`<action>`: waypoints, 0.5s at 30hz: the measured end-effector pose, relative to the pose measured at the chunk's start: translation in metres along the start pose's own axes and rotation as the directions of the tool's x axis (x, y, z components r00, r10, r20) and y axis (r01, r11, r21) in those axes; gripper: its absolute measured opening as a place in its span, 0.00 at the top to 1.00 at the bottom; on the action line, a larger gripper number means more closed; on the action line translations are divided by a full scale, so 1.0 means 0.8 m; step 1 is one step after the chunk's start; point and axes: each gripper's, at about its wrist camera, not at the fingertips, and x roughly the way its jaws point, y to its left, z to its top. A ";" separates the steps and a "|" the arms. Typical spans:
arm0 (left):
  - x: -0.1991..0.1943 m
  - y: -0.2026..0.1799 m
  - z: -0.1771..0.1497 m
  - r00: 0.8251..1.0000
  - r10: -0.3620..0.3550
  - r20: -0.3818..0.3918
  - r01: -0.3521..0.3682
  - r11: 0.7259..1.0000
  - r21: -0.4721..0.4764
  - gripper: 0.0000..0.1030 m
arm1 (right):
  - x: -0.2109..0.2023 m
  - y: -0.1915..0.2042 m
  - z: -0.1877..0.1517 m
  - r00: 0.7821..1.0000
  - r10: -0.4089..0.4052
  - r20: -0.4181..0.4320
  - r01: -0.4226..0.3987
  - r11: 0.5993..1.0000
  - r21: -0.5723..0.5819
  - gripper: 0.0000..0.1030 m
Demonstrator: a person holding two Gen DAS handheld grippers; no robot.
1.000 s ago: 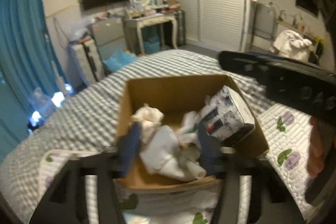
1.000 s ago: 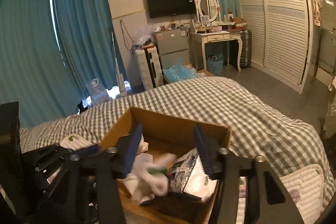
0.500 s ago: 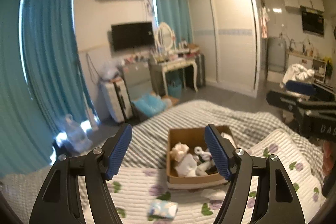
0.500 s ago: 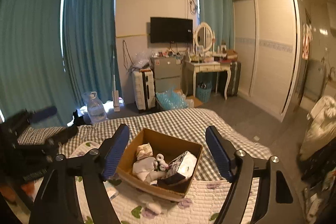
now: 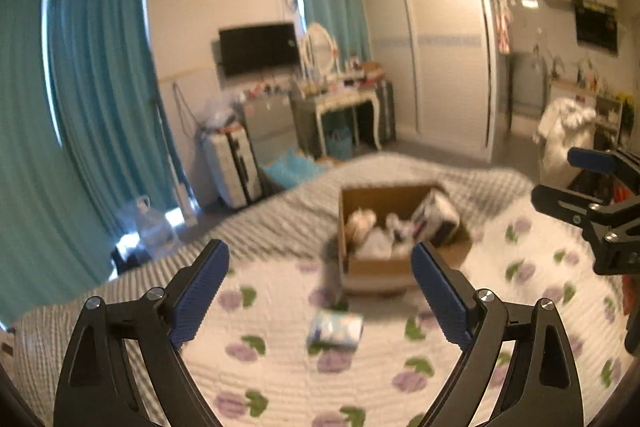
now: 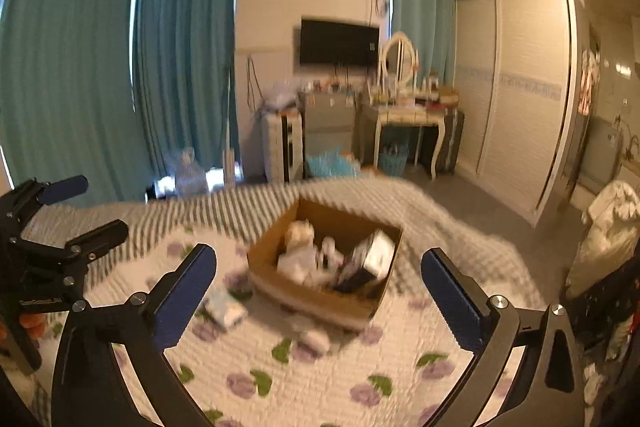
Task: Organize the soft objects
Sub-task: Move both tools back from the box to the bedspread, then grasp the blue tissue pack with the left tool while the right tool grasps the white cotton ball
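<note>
Soft things fill the cardboard box point(image 5: 404, 227) on my bed: pale bundles of cloth point(image 5: 374, 241) on its left side and a dark-and-white printed packet point(image 5: 436, 217) leaning in its right corner. The box sits where the checked blanket point(image 5: 280, 223) meets the flowered quilt point(image 5: 400, 359).

My left gripper point(image 5: 320, 293) hangs well back from the box, its jaws opening with nothing between the blue pads. Its camera shows a small pale blue packet point(image 5: 335, 329) lying alone on the quilt, nearer to me than the box. At the right edge of that view my right gripper pokes in.

My right gripper point(image 6: 318, 301) is also opening with nothing between its jaws. From this side the blue packet point(image 6: 226, 309) lies just left of the box's point(image 6: 320, 303) near corner. Only this view shows a small whitish lump point(image 6: 316, 341) on the quilt in front of the box; it is too blurred to say what it is. My left gripper point(image 6: 60, 223) shows at the left edge here, with fingertips point(image 6: 32, 323) of my hand below it.
</note>
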 end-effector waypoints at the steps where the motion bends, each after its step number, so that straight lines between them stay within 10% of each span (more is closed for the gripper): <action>1: 0.011 -0.001 -0.009 1.000 0.008 -0.020 -0.008 1.000 0.007 0.09 | 0.016 0.000 -0.013 1.000 0.003 -0.028 -0.003 1.000 0.010 0.00; 15: 0.206 -0.015 -0.125 0.952 -0.054 -0.301 0.059 0.998 0.007 0.09 | 0.237 -0.014 -0.150 0.953 -0.001 -0.303 0.036 0.993 0.111 0.03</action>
